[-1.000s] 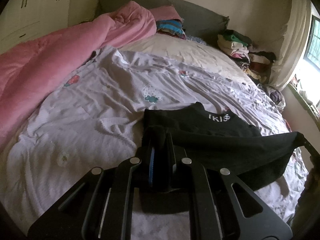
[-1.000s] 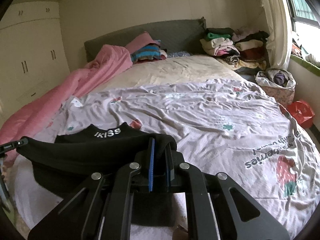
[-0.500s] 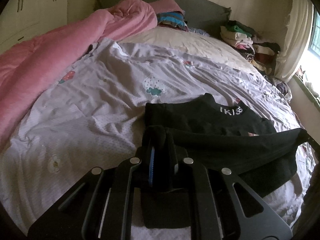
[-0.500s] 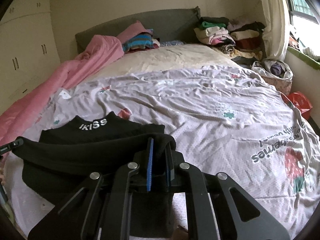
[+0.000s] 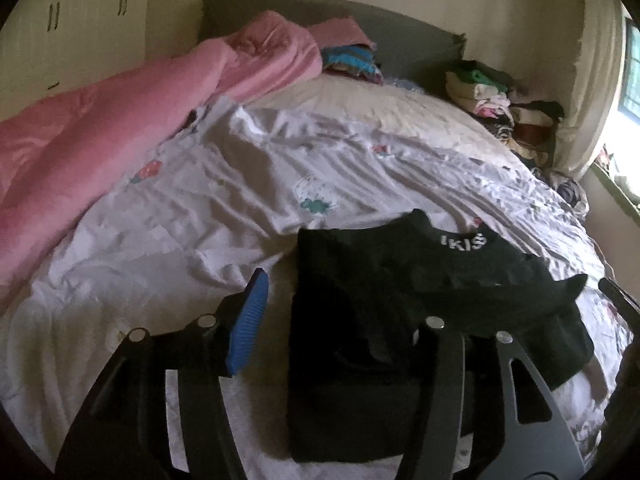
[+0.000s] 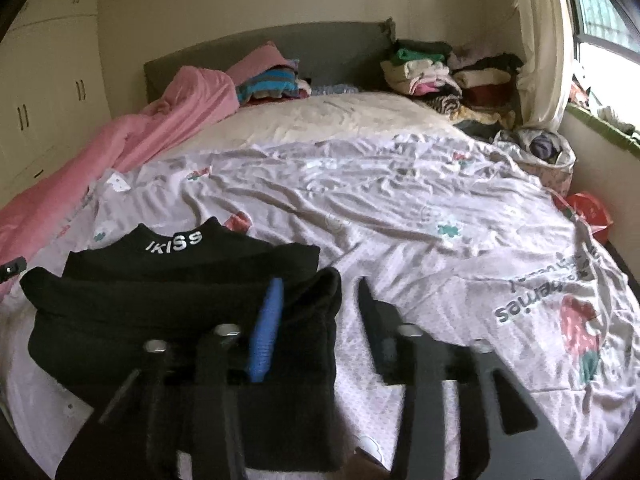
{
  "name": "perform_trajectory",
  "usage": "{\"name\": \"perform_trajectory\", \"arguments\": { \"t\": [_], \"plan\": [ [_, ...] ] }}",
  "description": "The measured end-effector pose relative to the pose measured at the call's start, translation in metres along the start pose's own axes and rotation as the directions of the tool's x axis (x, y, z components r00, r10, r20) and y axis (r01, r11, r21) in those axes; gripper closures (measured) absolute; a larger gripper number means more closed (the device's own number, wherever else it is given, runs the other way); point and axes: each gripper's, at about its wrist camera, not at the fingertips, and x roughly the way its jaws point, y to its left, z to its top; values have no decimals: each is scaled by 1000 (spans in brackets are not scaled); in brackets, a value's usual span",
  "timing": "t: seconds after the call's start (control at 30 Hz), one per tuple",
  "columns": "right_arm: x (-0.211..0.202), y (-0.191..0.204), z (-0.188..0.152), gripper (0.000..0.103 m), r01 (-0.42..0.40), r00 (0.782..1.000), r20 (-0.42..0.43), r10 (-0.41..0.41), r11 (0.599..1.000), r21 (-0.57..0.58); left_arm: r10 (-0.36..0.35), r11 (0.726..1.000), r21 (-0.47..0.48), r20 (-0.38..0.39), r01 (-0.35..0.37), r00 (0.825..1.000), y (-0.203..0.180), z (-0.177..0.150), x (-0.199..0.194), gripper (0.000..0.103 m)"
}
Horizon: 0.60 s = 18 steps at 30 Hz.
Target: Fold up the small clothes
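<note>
Left wrist view. The black garment (image 5: 400, 300) lies on the bed's pale printed sheet (image 5: 180, 220), folded over itself, its long axis running across the picture from the left claw (image 5: 332, 312) toward the right edge. Its neckband points away from the camera and shows white letters, of which "IKIS" can be read. The left claw is opening: the blue-padded finger (image 5: 248, 320) stands clear of the cloth on the left; the other finger is dark against the garment and hard to trace. The cloth's left edge lies between the fingers, unpressed. A pink quilt (image 5: 100, 136) lies along the bed's left side.

Right wrist view. The same black garment (image 6: 180, 292) sits at lower left, neckband away from the camera, reading "IKISS" in white. The right claw (image 6: 316, 312) is opening, fingers apart; the garment's right corner lies between them, the blue pad (image 6: 266, 328) against the fabric. The sheet (image 6: 420, 248) carries inverted print ending in "berries" beside a strawberry motif. Folded clothes (image 6: 440, 76) are stacked by the headboard.
</note>
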Motion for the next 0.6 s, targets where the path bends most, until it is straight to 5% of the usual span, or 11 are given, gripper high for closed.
{"name": "perform_trajectory", "arguments": {
  "t": [0.27, 0.3, 0.43, 0.6],
  "plan": [
    [-28, 24, -6, 56, -70, 997, 28, 73, 993, -91, -61, 995, 79, -18, 63, 998, -29, -19, -14, 52],
    [-29, 26, -7, 63, -78, 996, 23, 81, 992, -98, -74, 993, 91, -34, 77, 997, -34, -25, -14, 54],
    [-27, 41, -18, 84, -124, 992, -34, 120, 983, -135, -85, 984, 145, -104, 100, 991, -47, -44, -3, 89],
    [-18, 55, -35, 87, -163, 983, -106, 147, 974, -158, -33, 983, 174, -150, 59, 988, -49, -65, 11, 91]
  ]
}}
